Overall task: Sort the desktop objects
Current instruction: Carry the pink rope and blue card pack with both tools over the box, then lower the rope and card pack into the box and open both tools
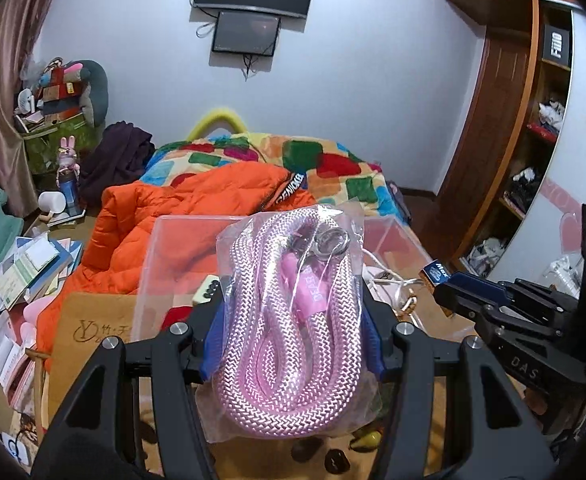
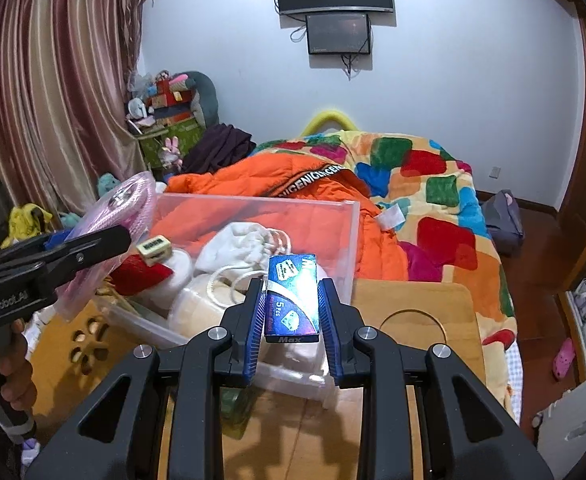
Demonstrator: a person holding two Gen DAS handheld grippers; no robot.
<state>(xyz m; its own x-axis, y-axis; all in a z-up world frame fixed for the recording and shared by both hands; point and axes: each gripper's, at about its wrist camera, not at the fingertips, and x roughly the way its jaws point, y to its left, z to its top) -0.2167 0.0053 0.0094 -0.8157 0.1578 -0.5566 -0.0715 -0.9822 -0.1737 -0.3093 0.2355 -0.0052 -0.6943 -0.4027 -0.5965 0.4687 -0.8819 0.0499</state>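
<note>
Between your left gripper's (image 1: 293,320) blue pads sits a clear bag of coiled pink rope (image 1: 297,312), clamped at about half opening, its bottom sagging toward the camera and its top standing past the fingertips. Your right gripper (image 2: 291,312) is closed narrow on a small blue box (image 2: 293,296), held lengthwise between the pads with its far end poking out beyond the fingertips.

Just ahead of and below both grippers lies the clear plastic bin (image 2: 333,216), holding a white drawstring pouch (image 2: 245,244), a red item (image 2: 141,276) and a cream-coloured tag-like piece (image 2: 153,249). From the right wrist view, your left gripper reaches in from the left at bin height, tilted downward, your hand (image 2: 15,364) wrapped round its handle. Under the bin spreads the wooden tabletop (image 2: 421,320), with a round cut-out to the right of your right gripper. Beyond the bin lie an orange jacket (image 1: 165,216) and a patchwork blanket (image 2: 433,184).
</note>
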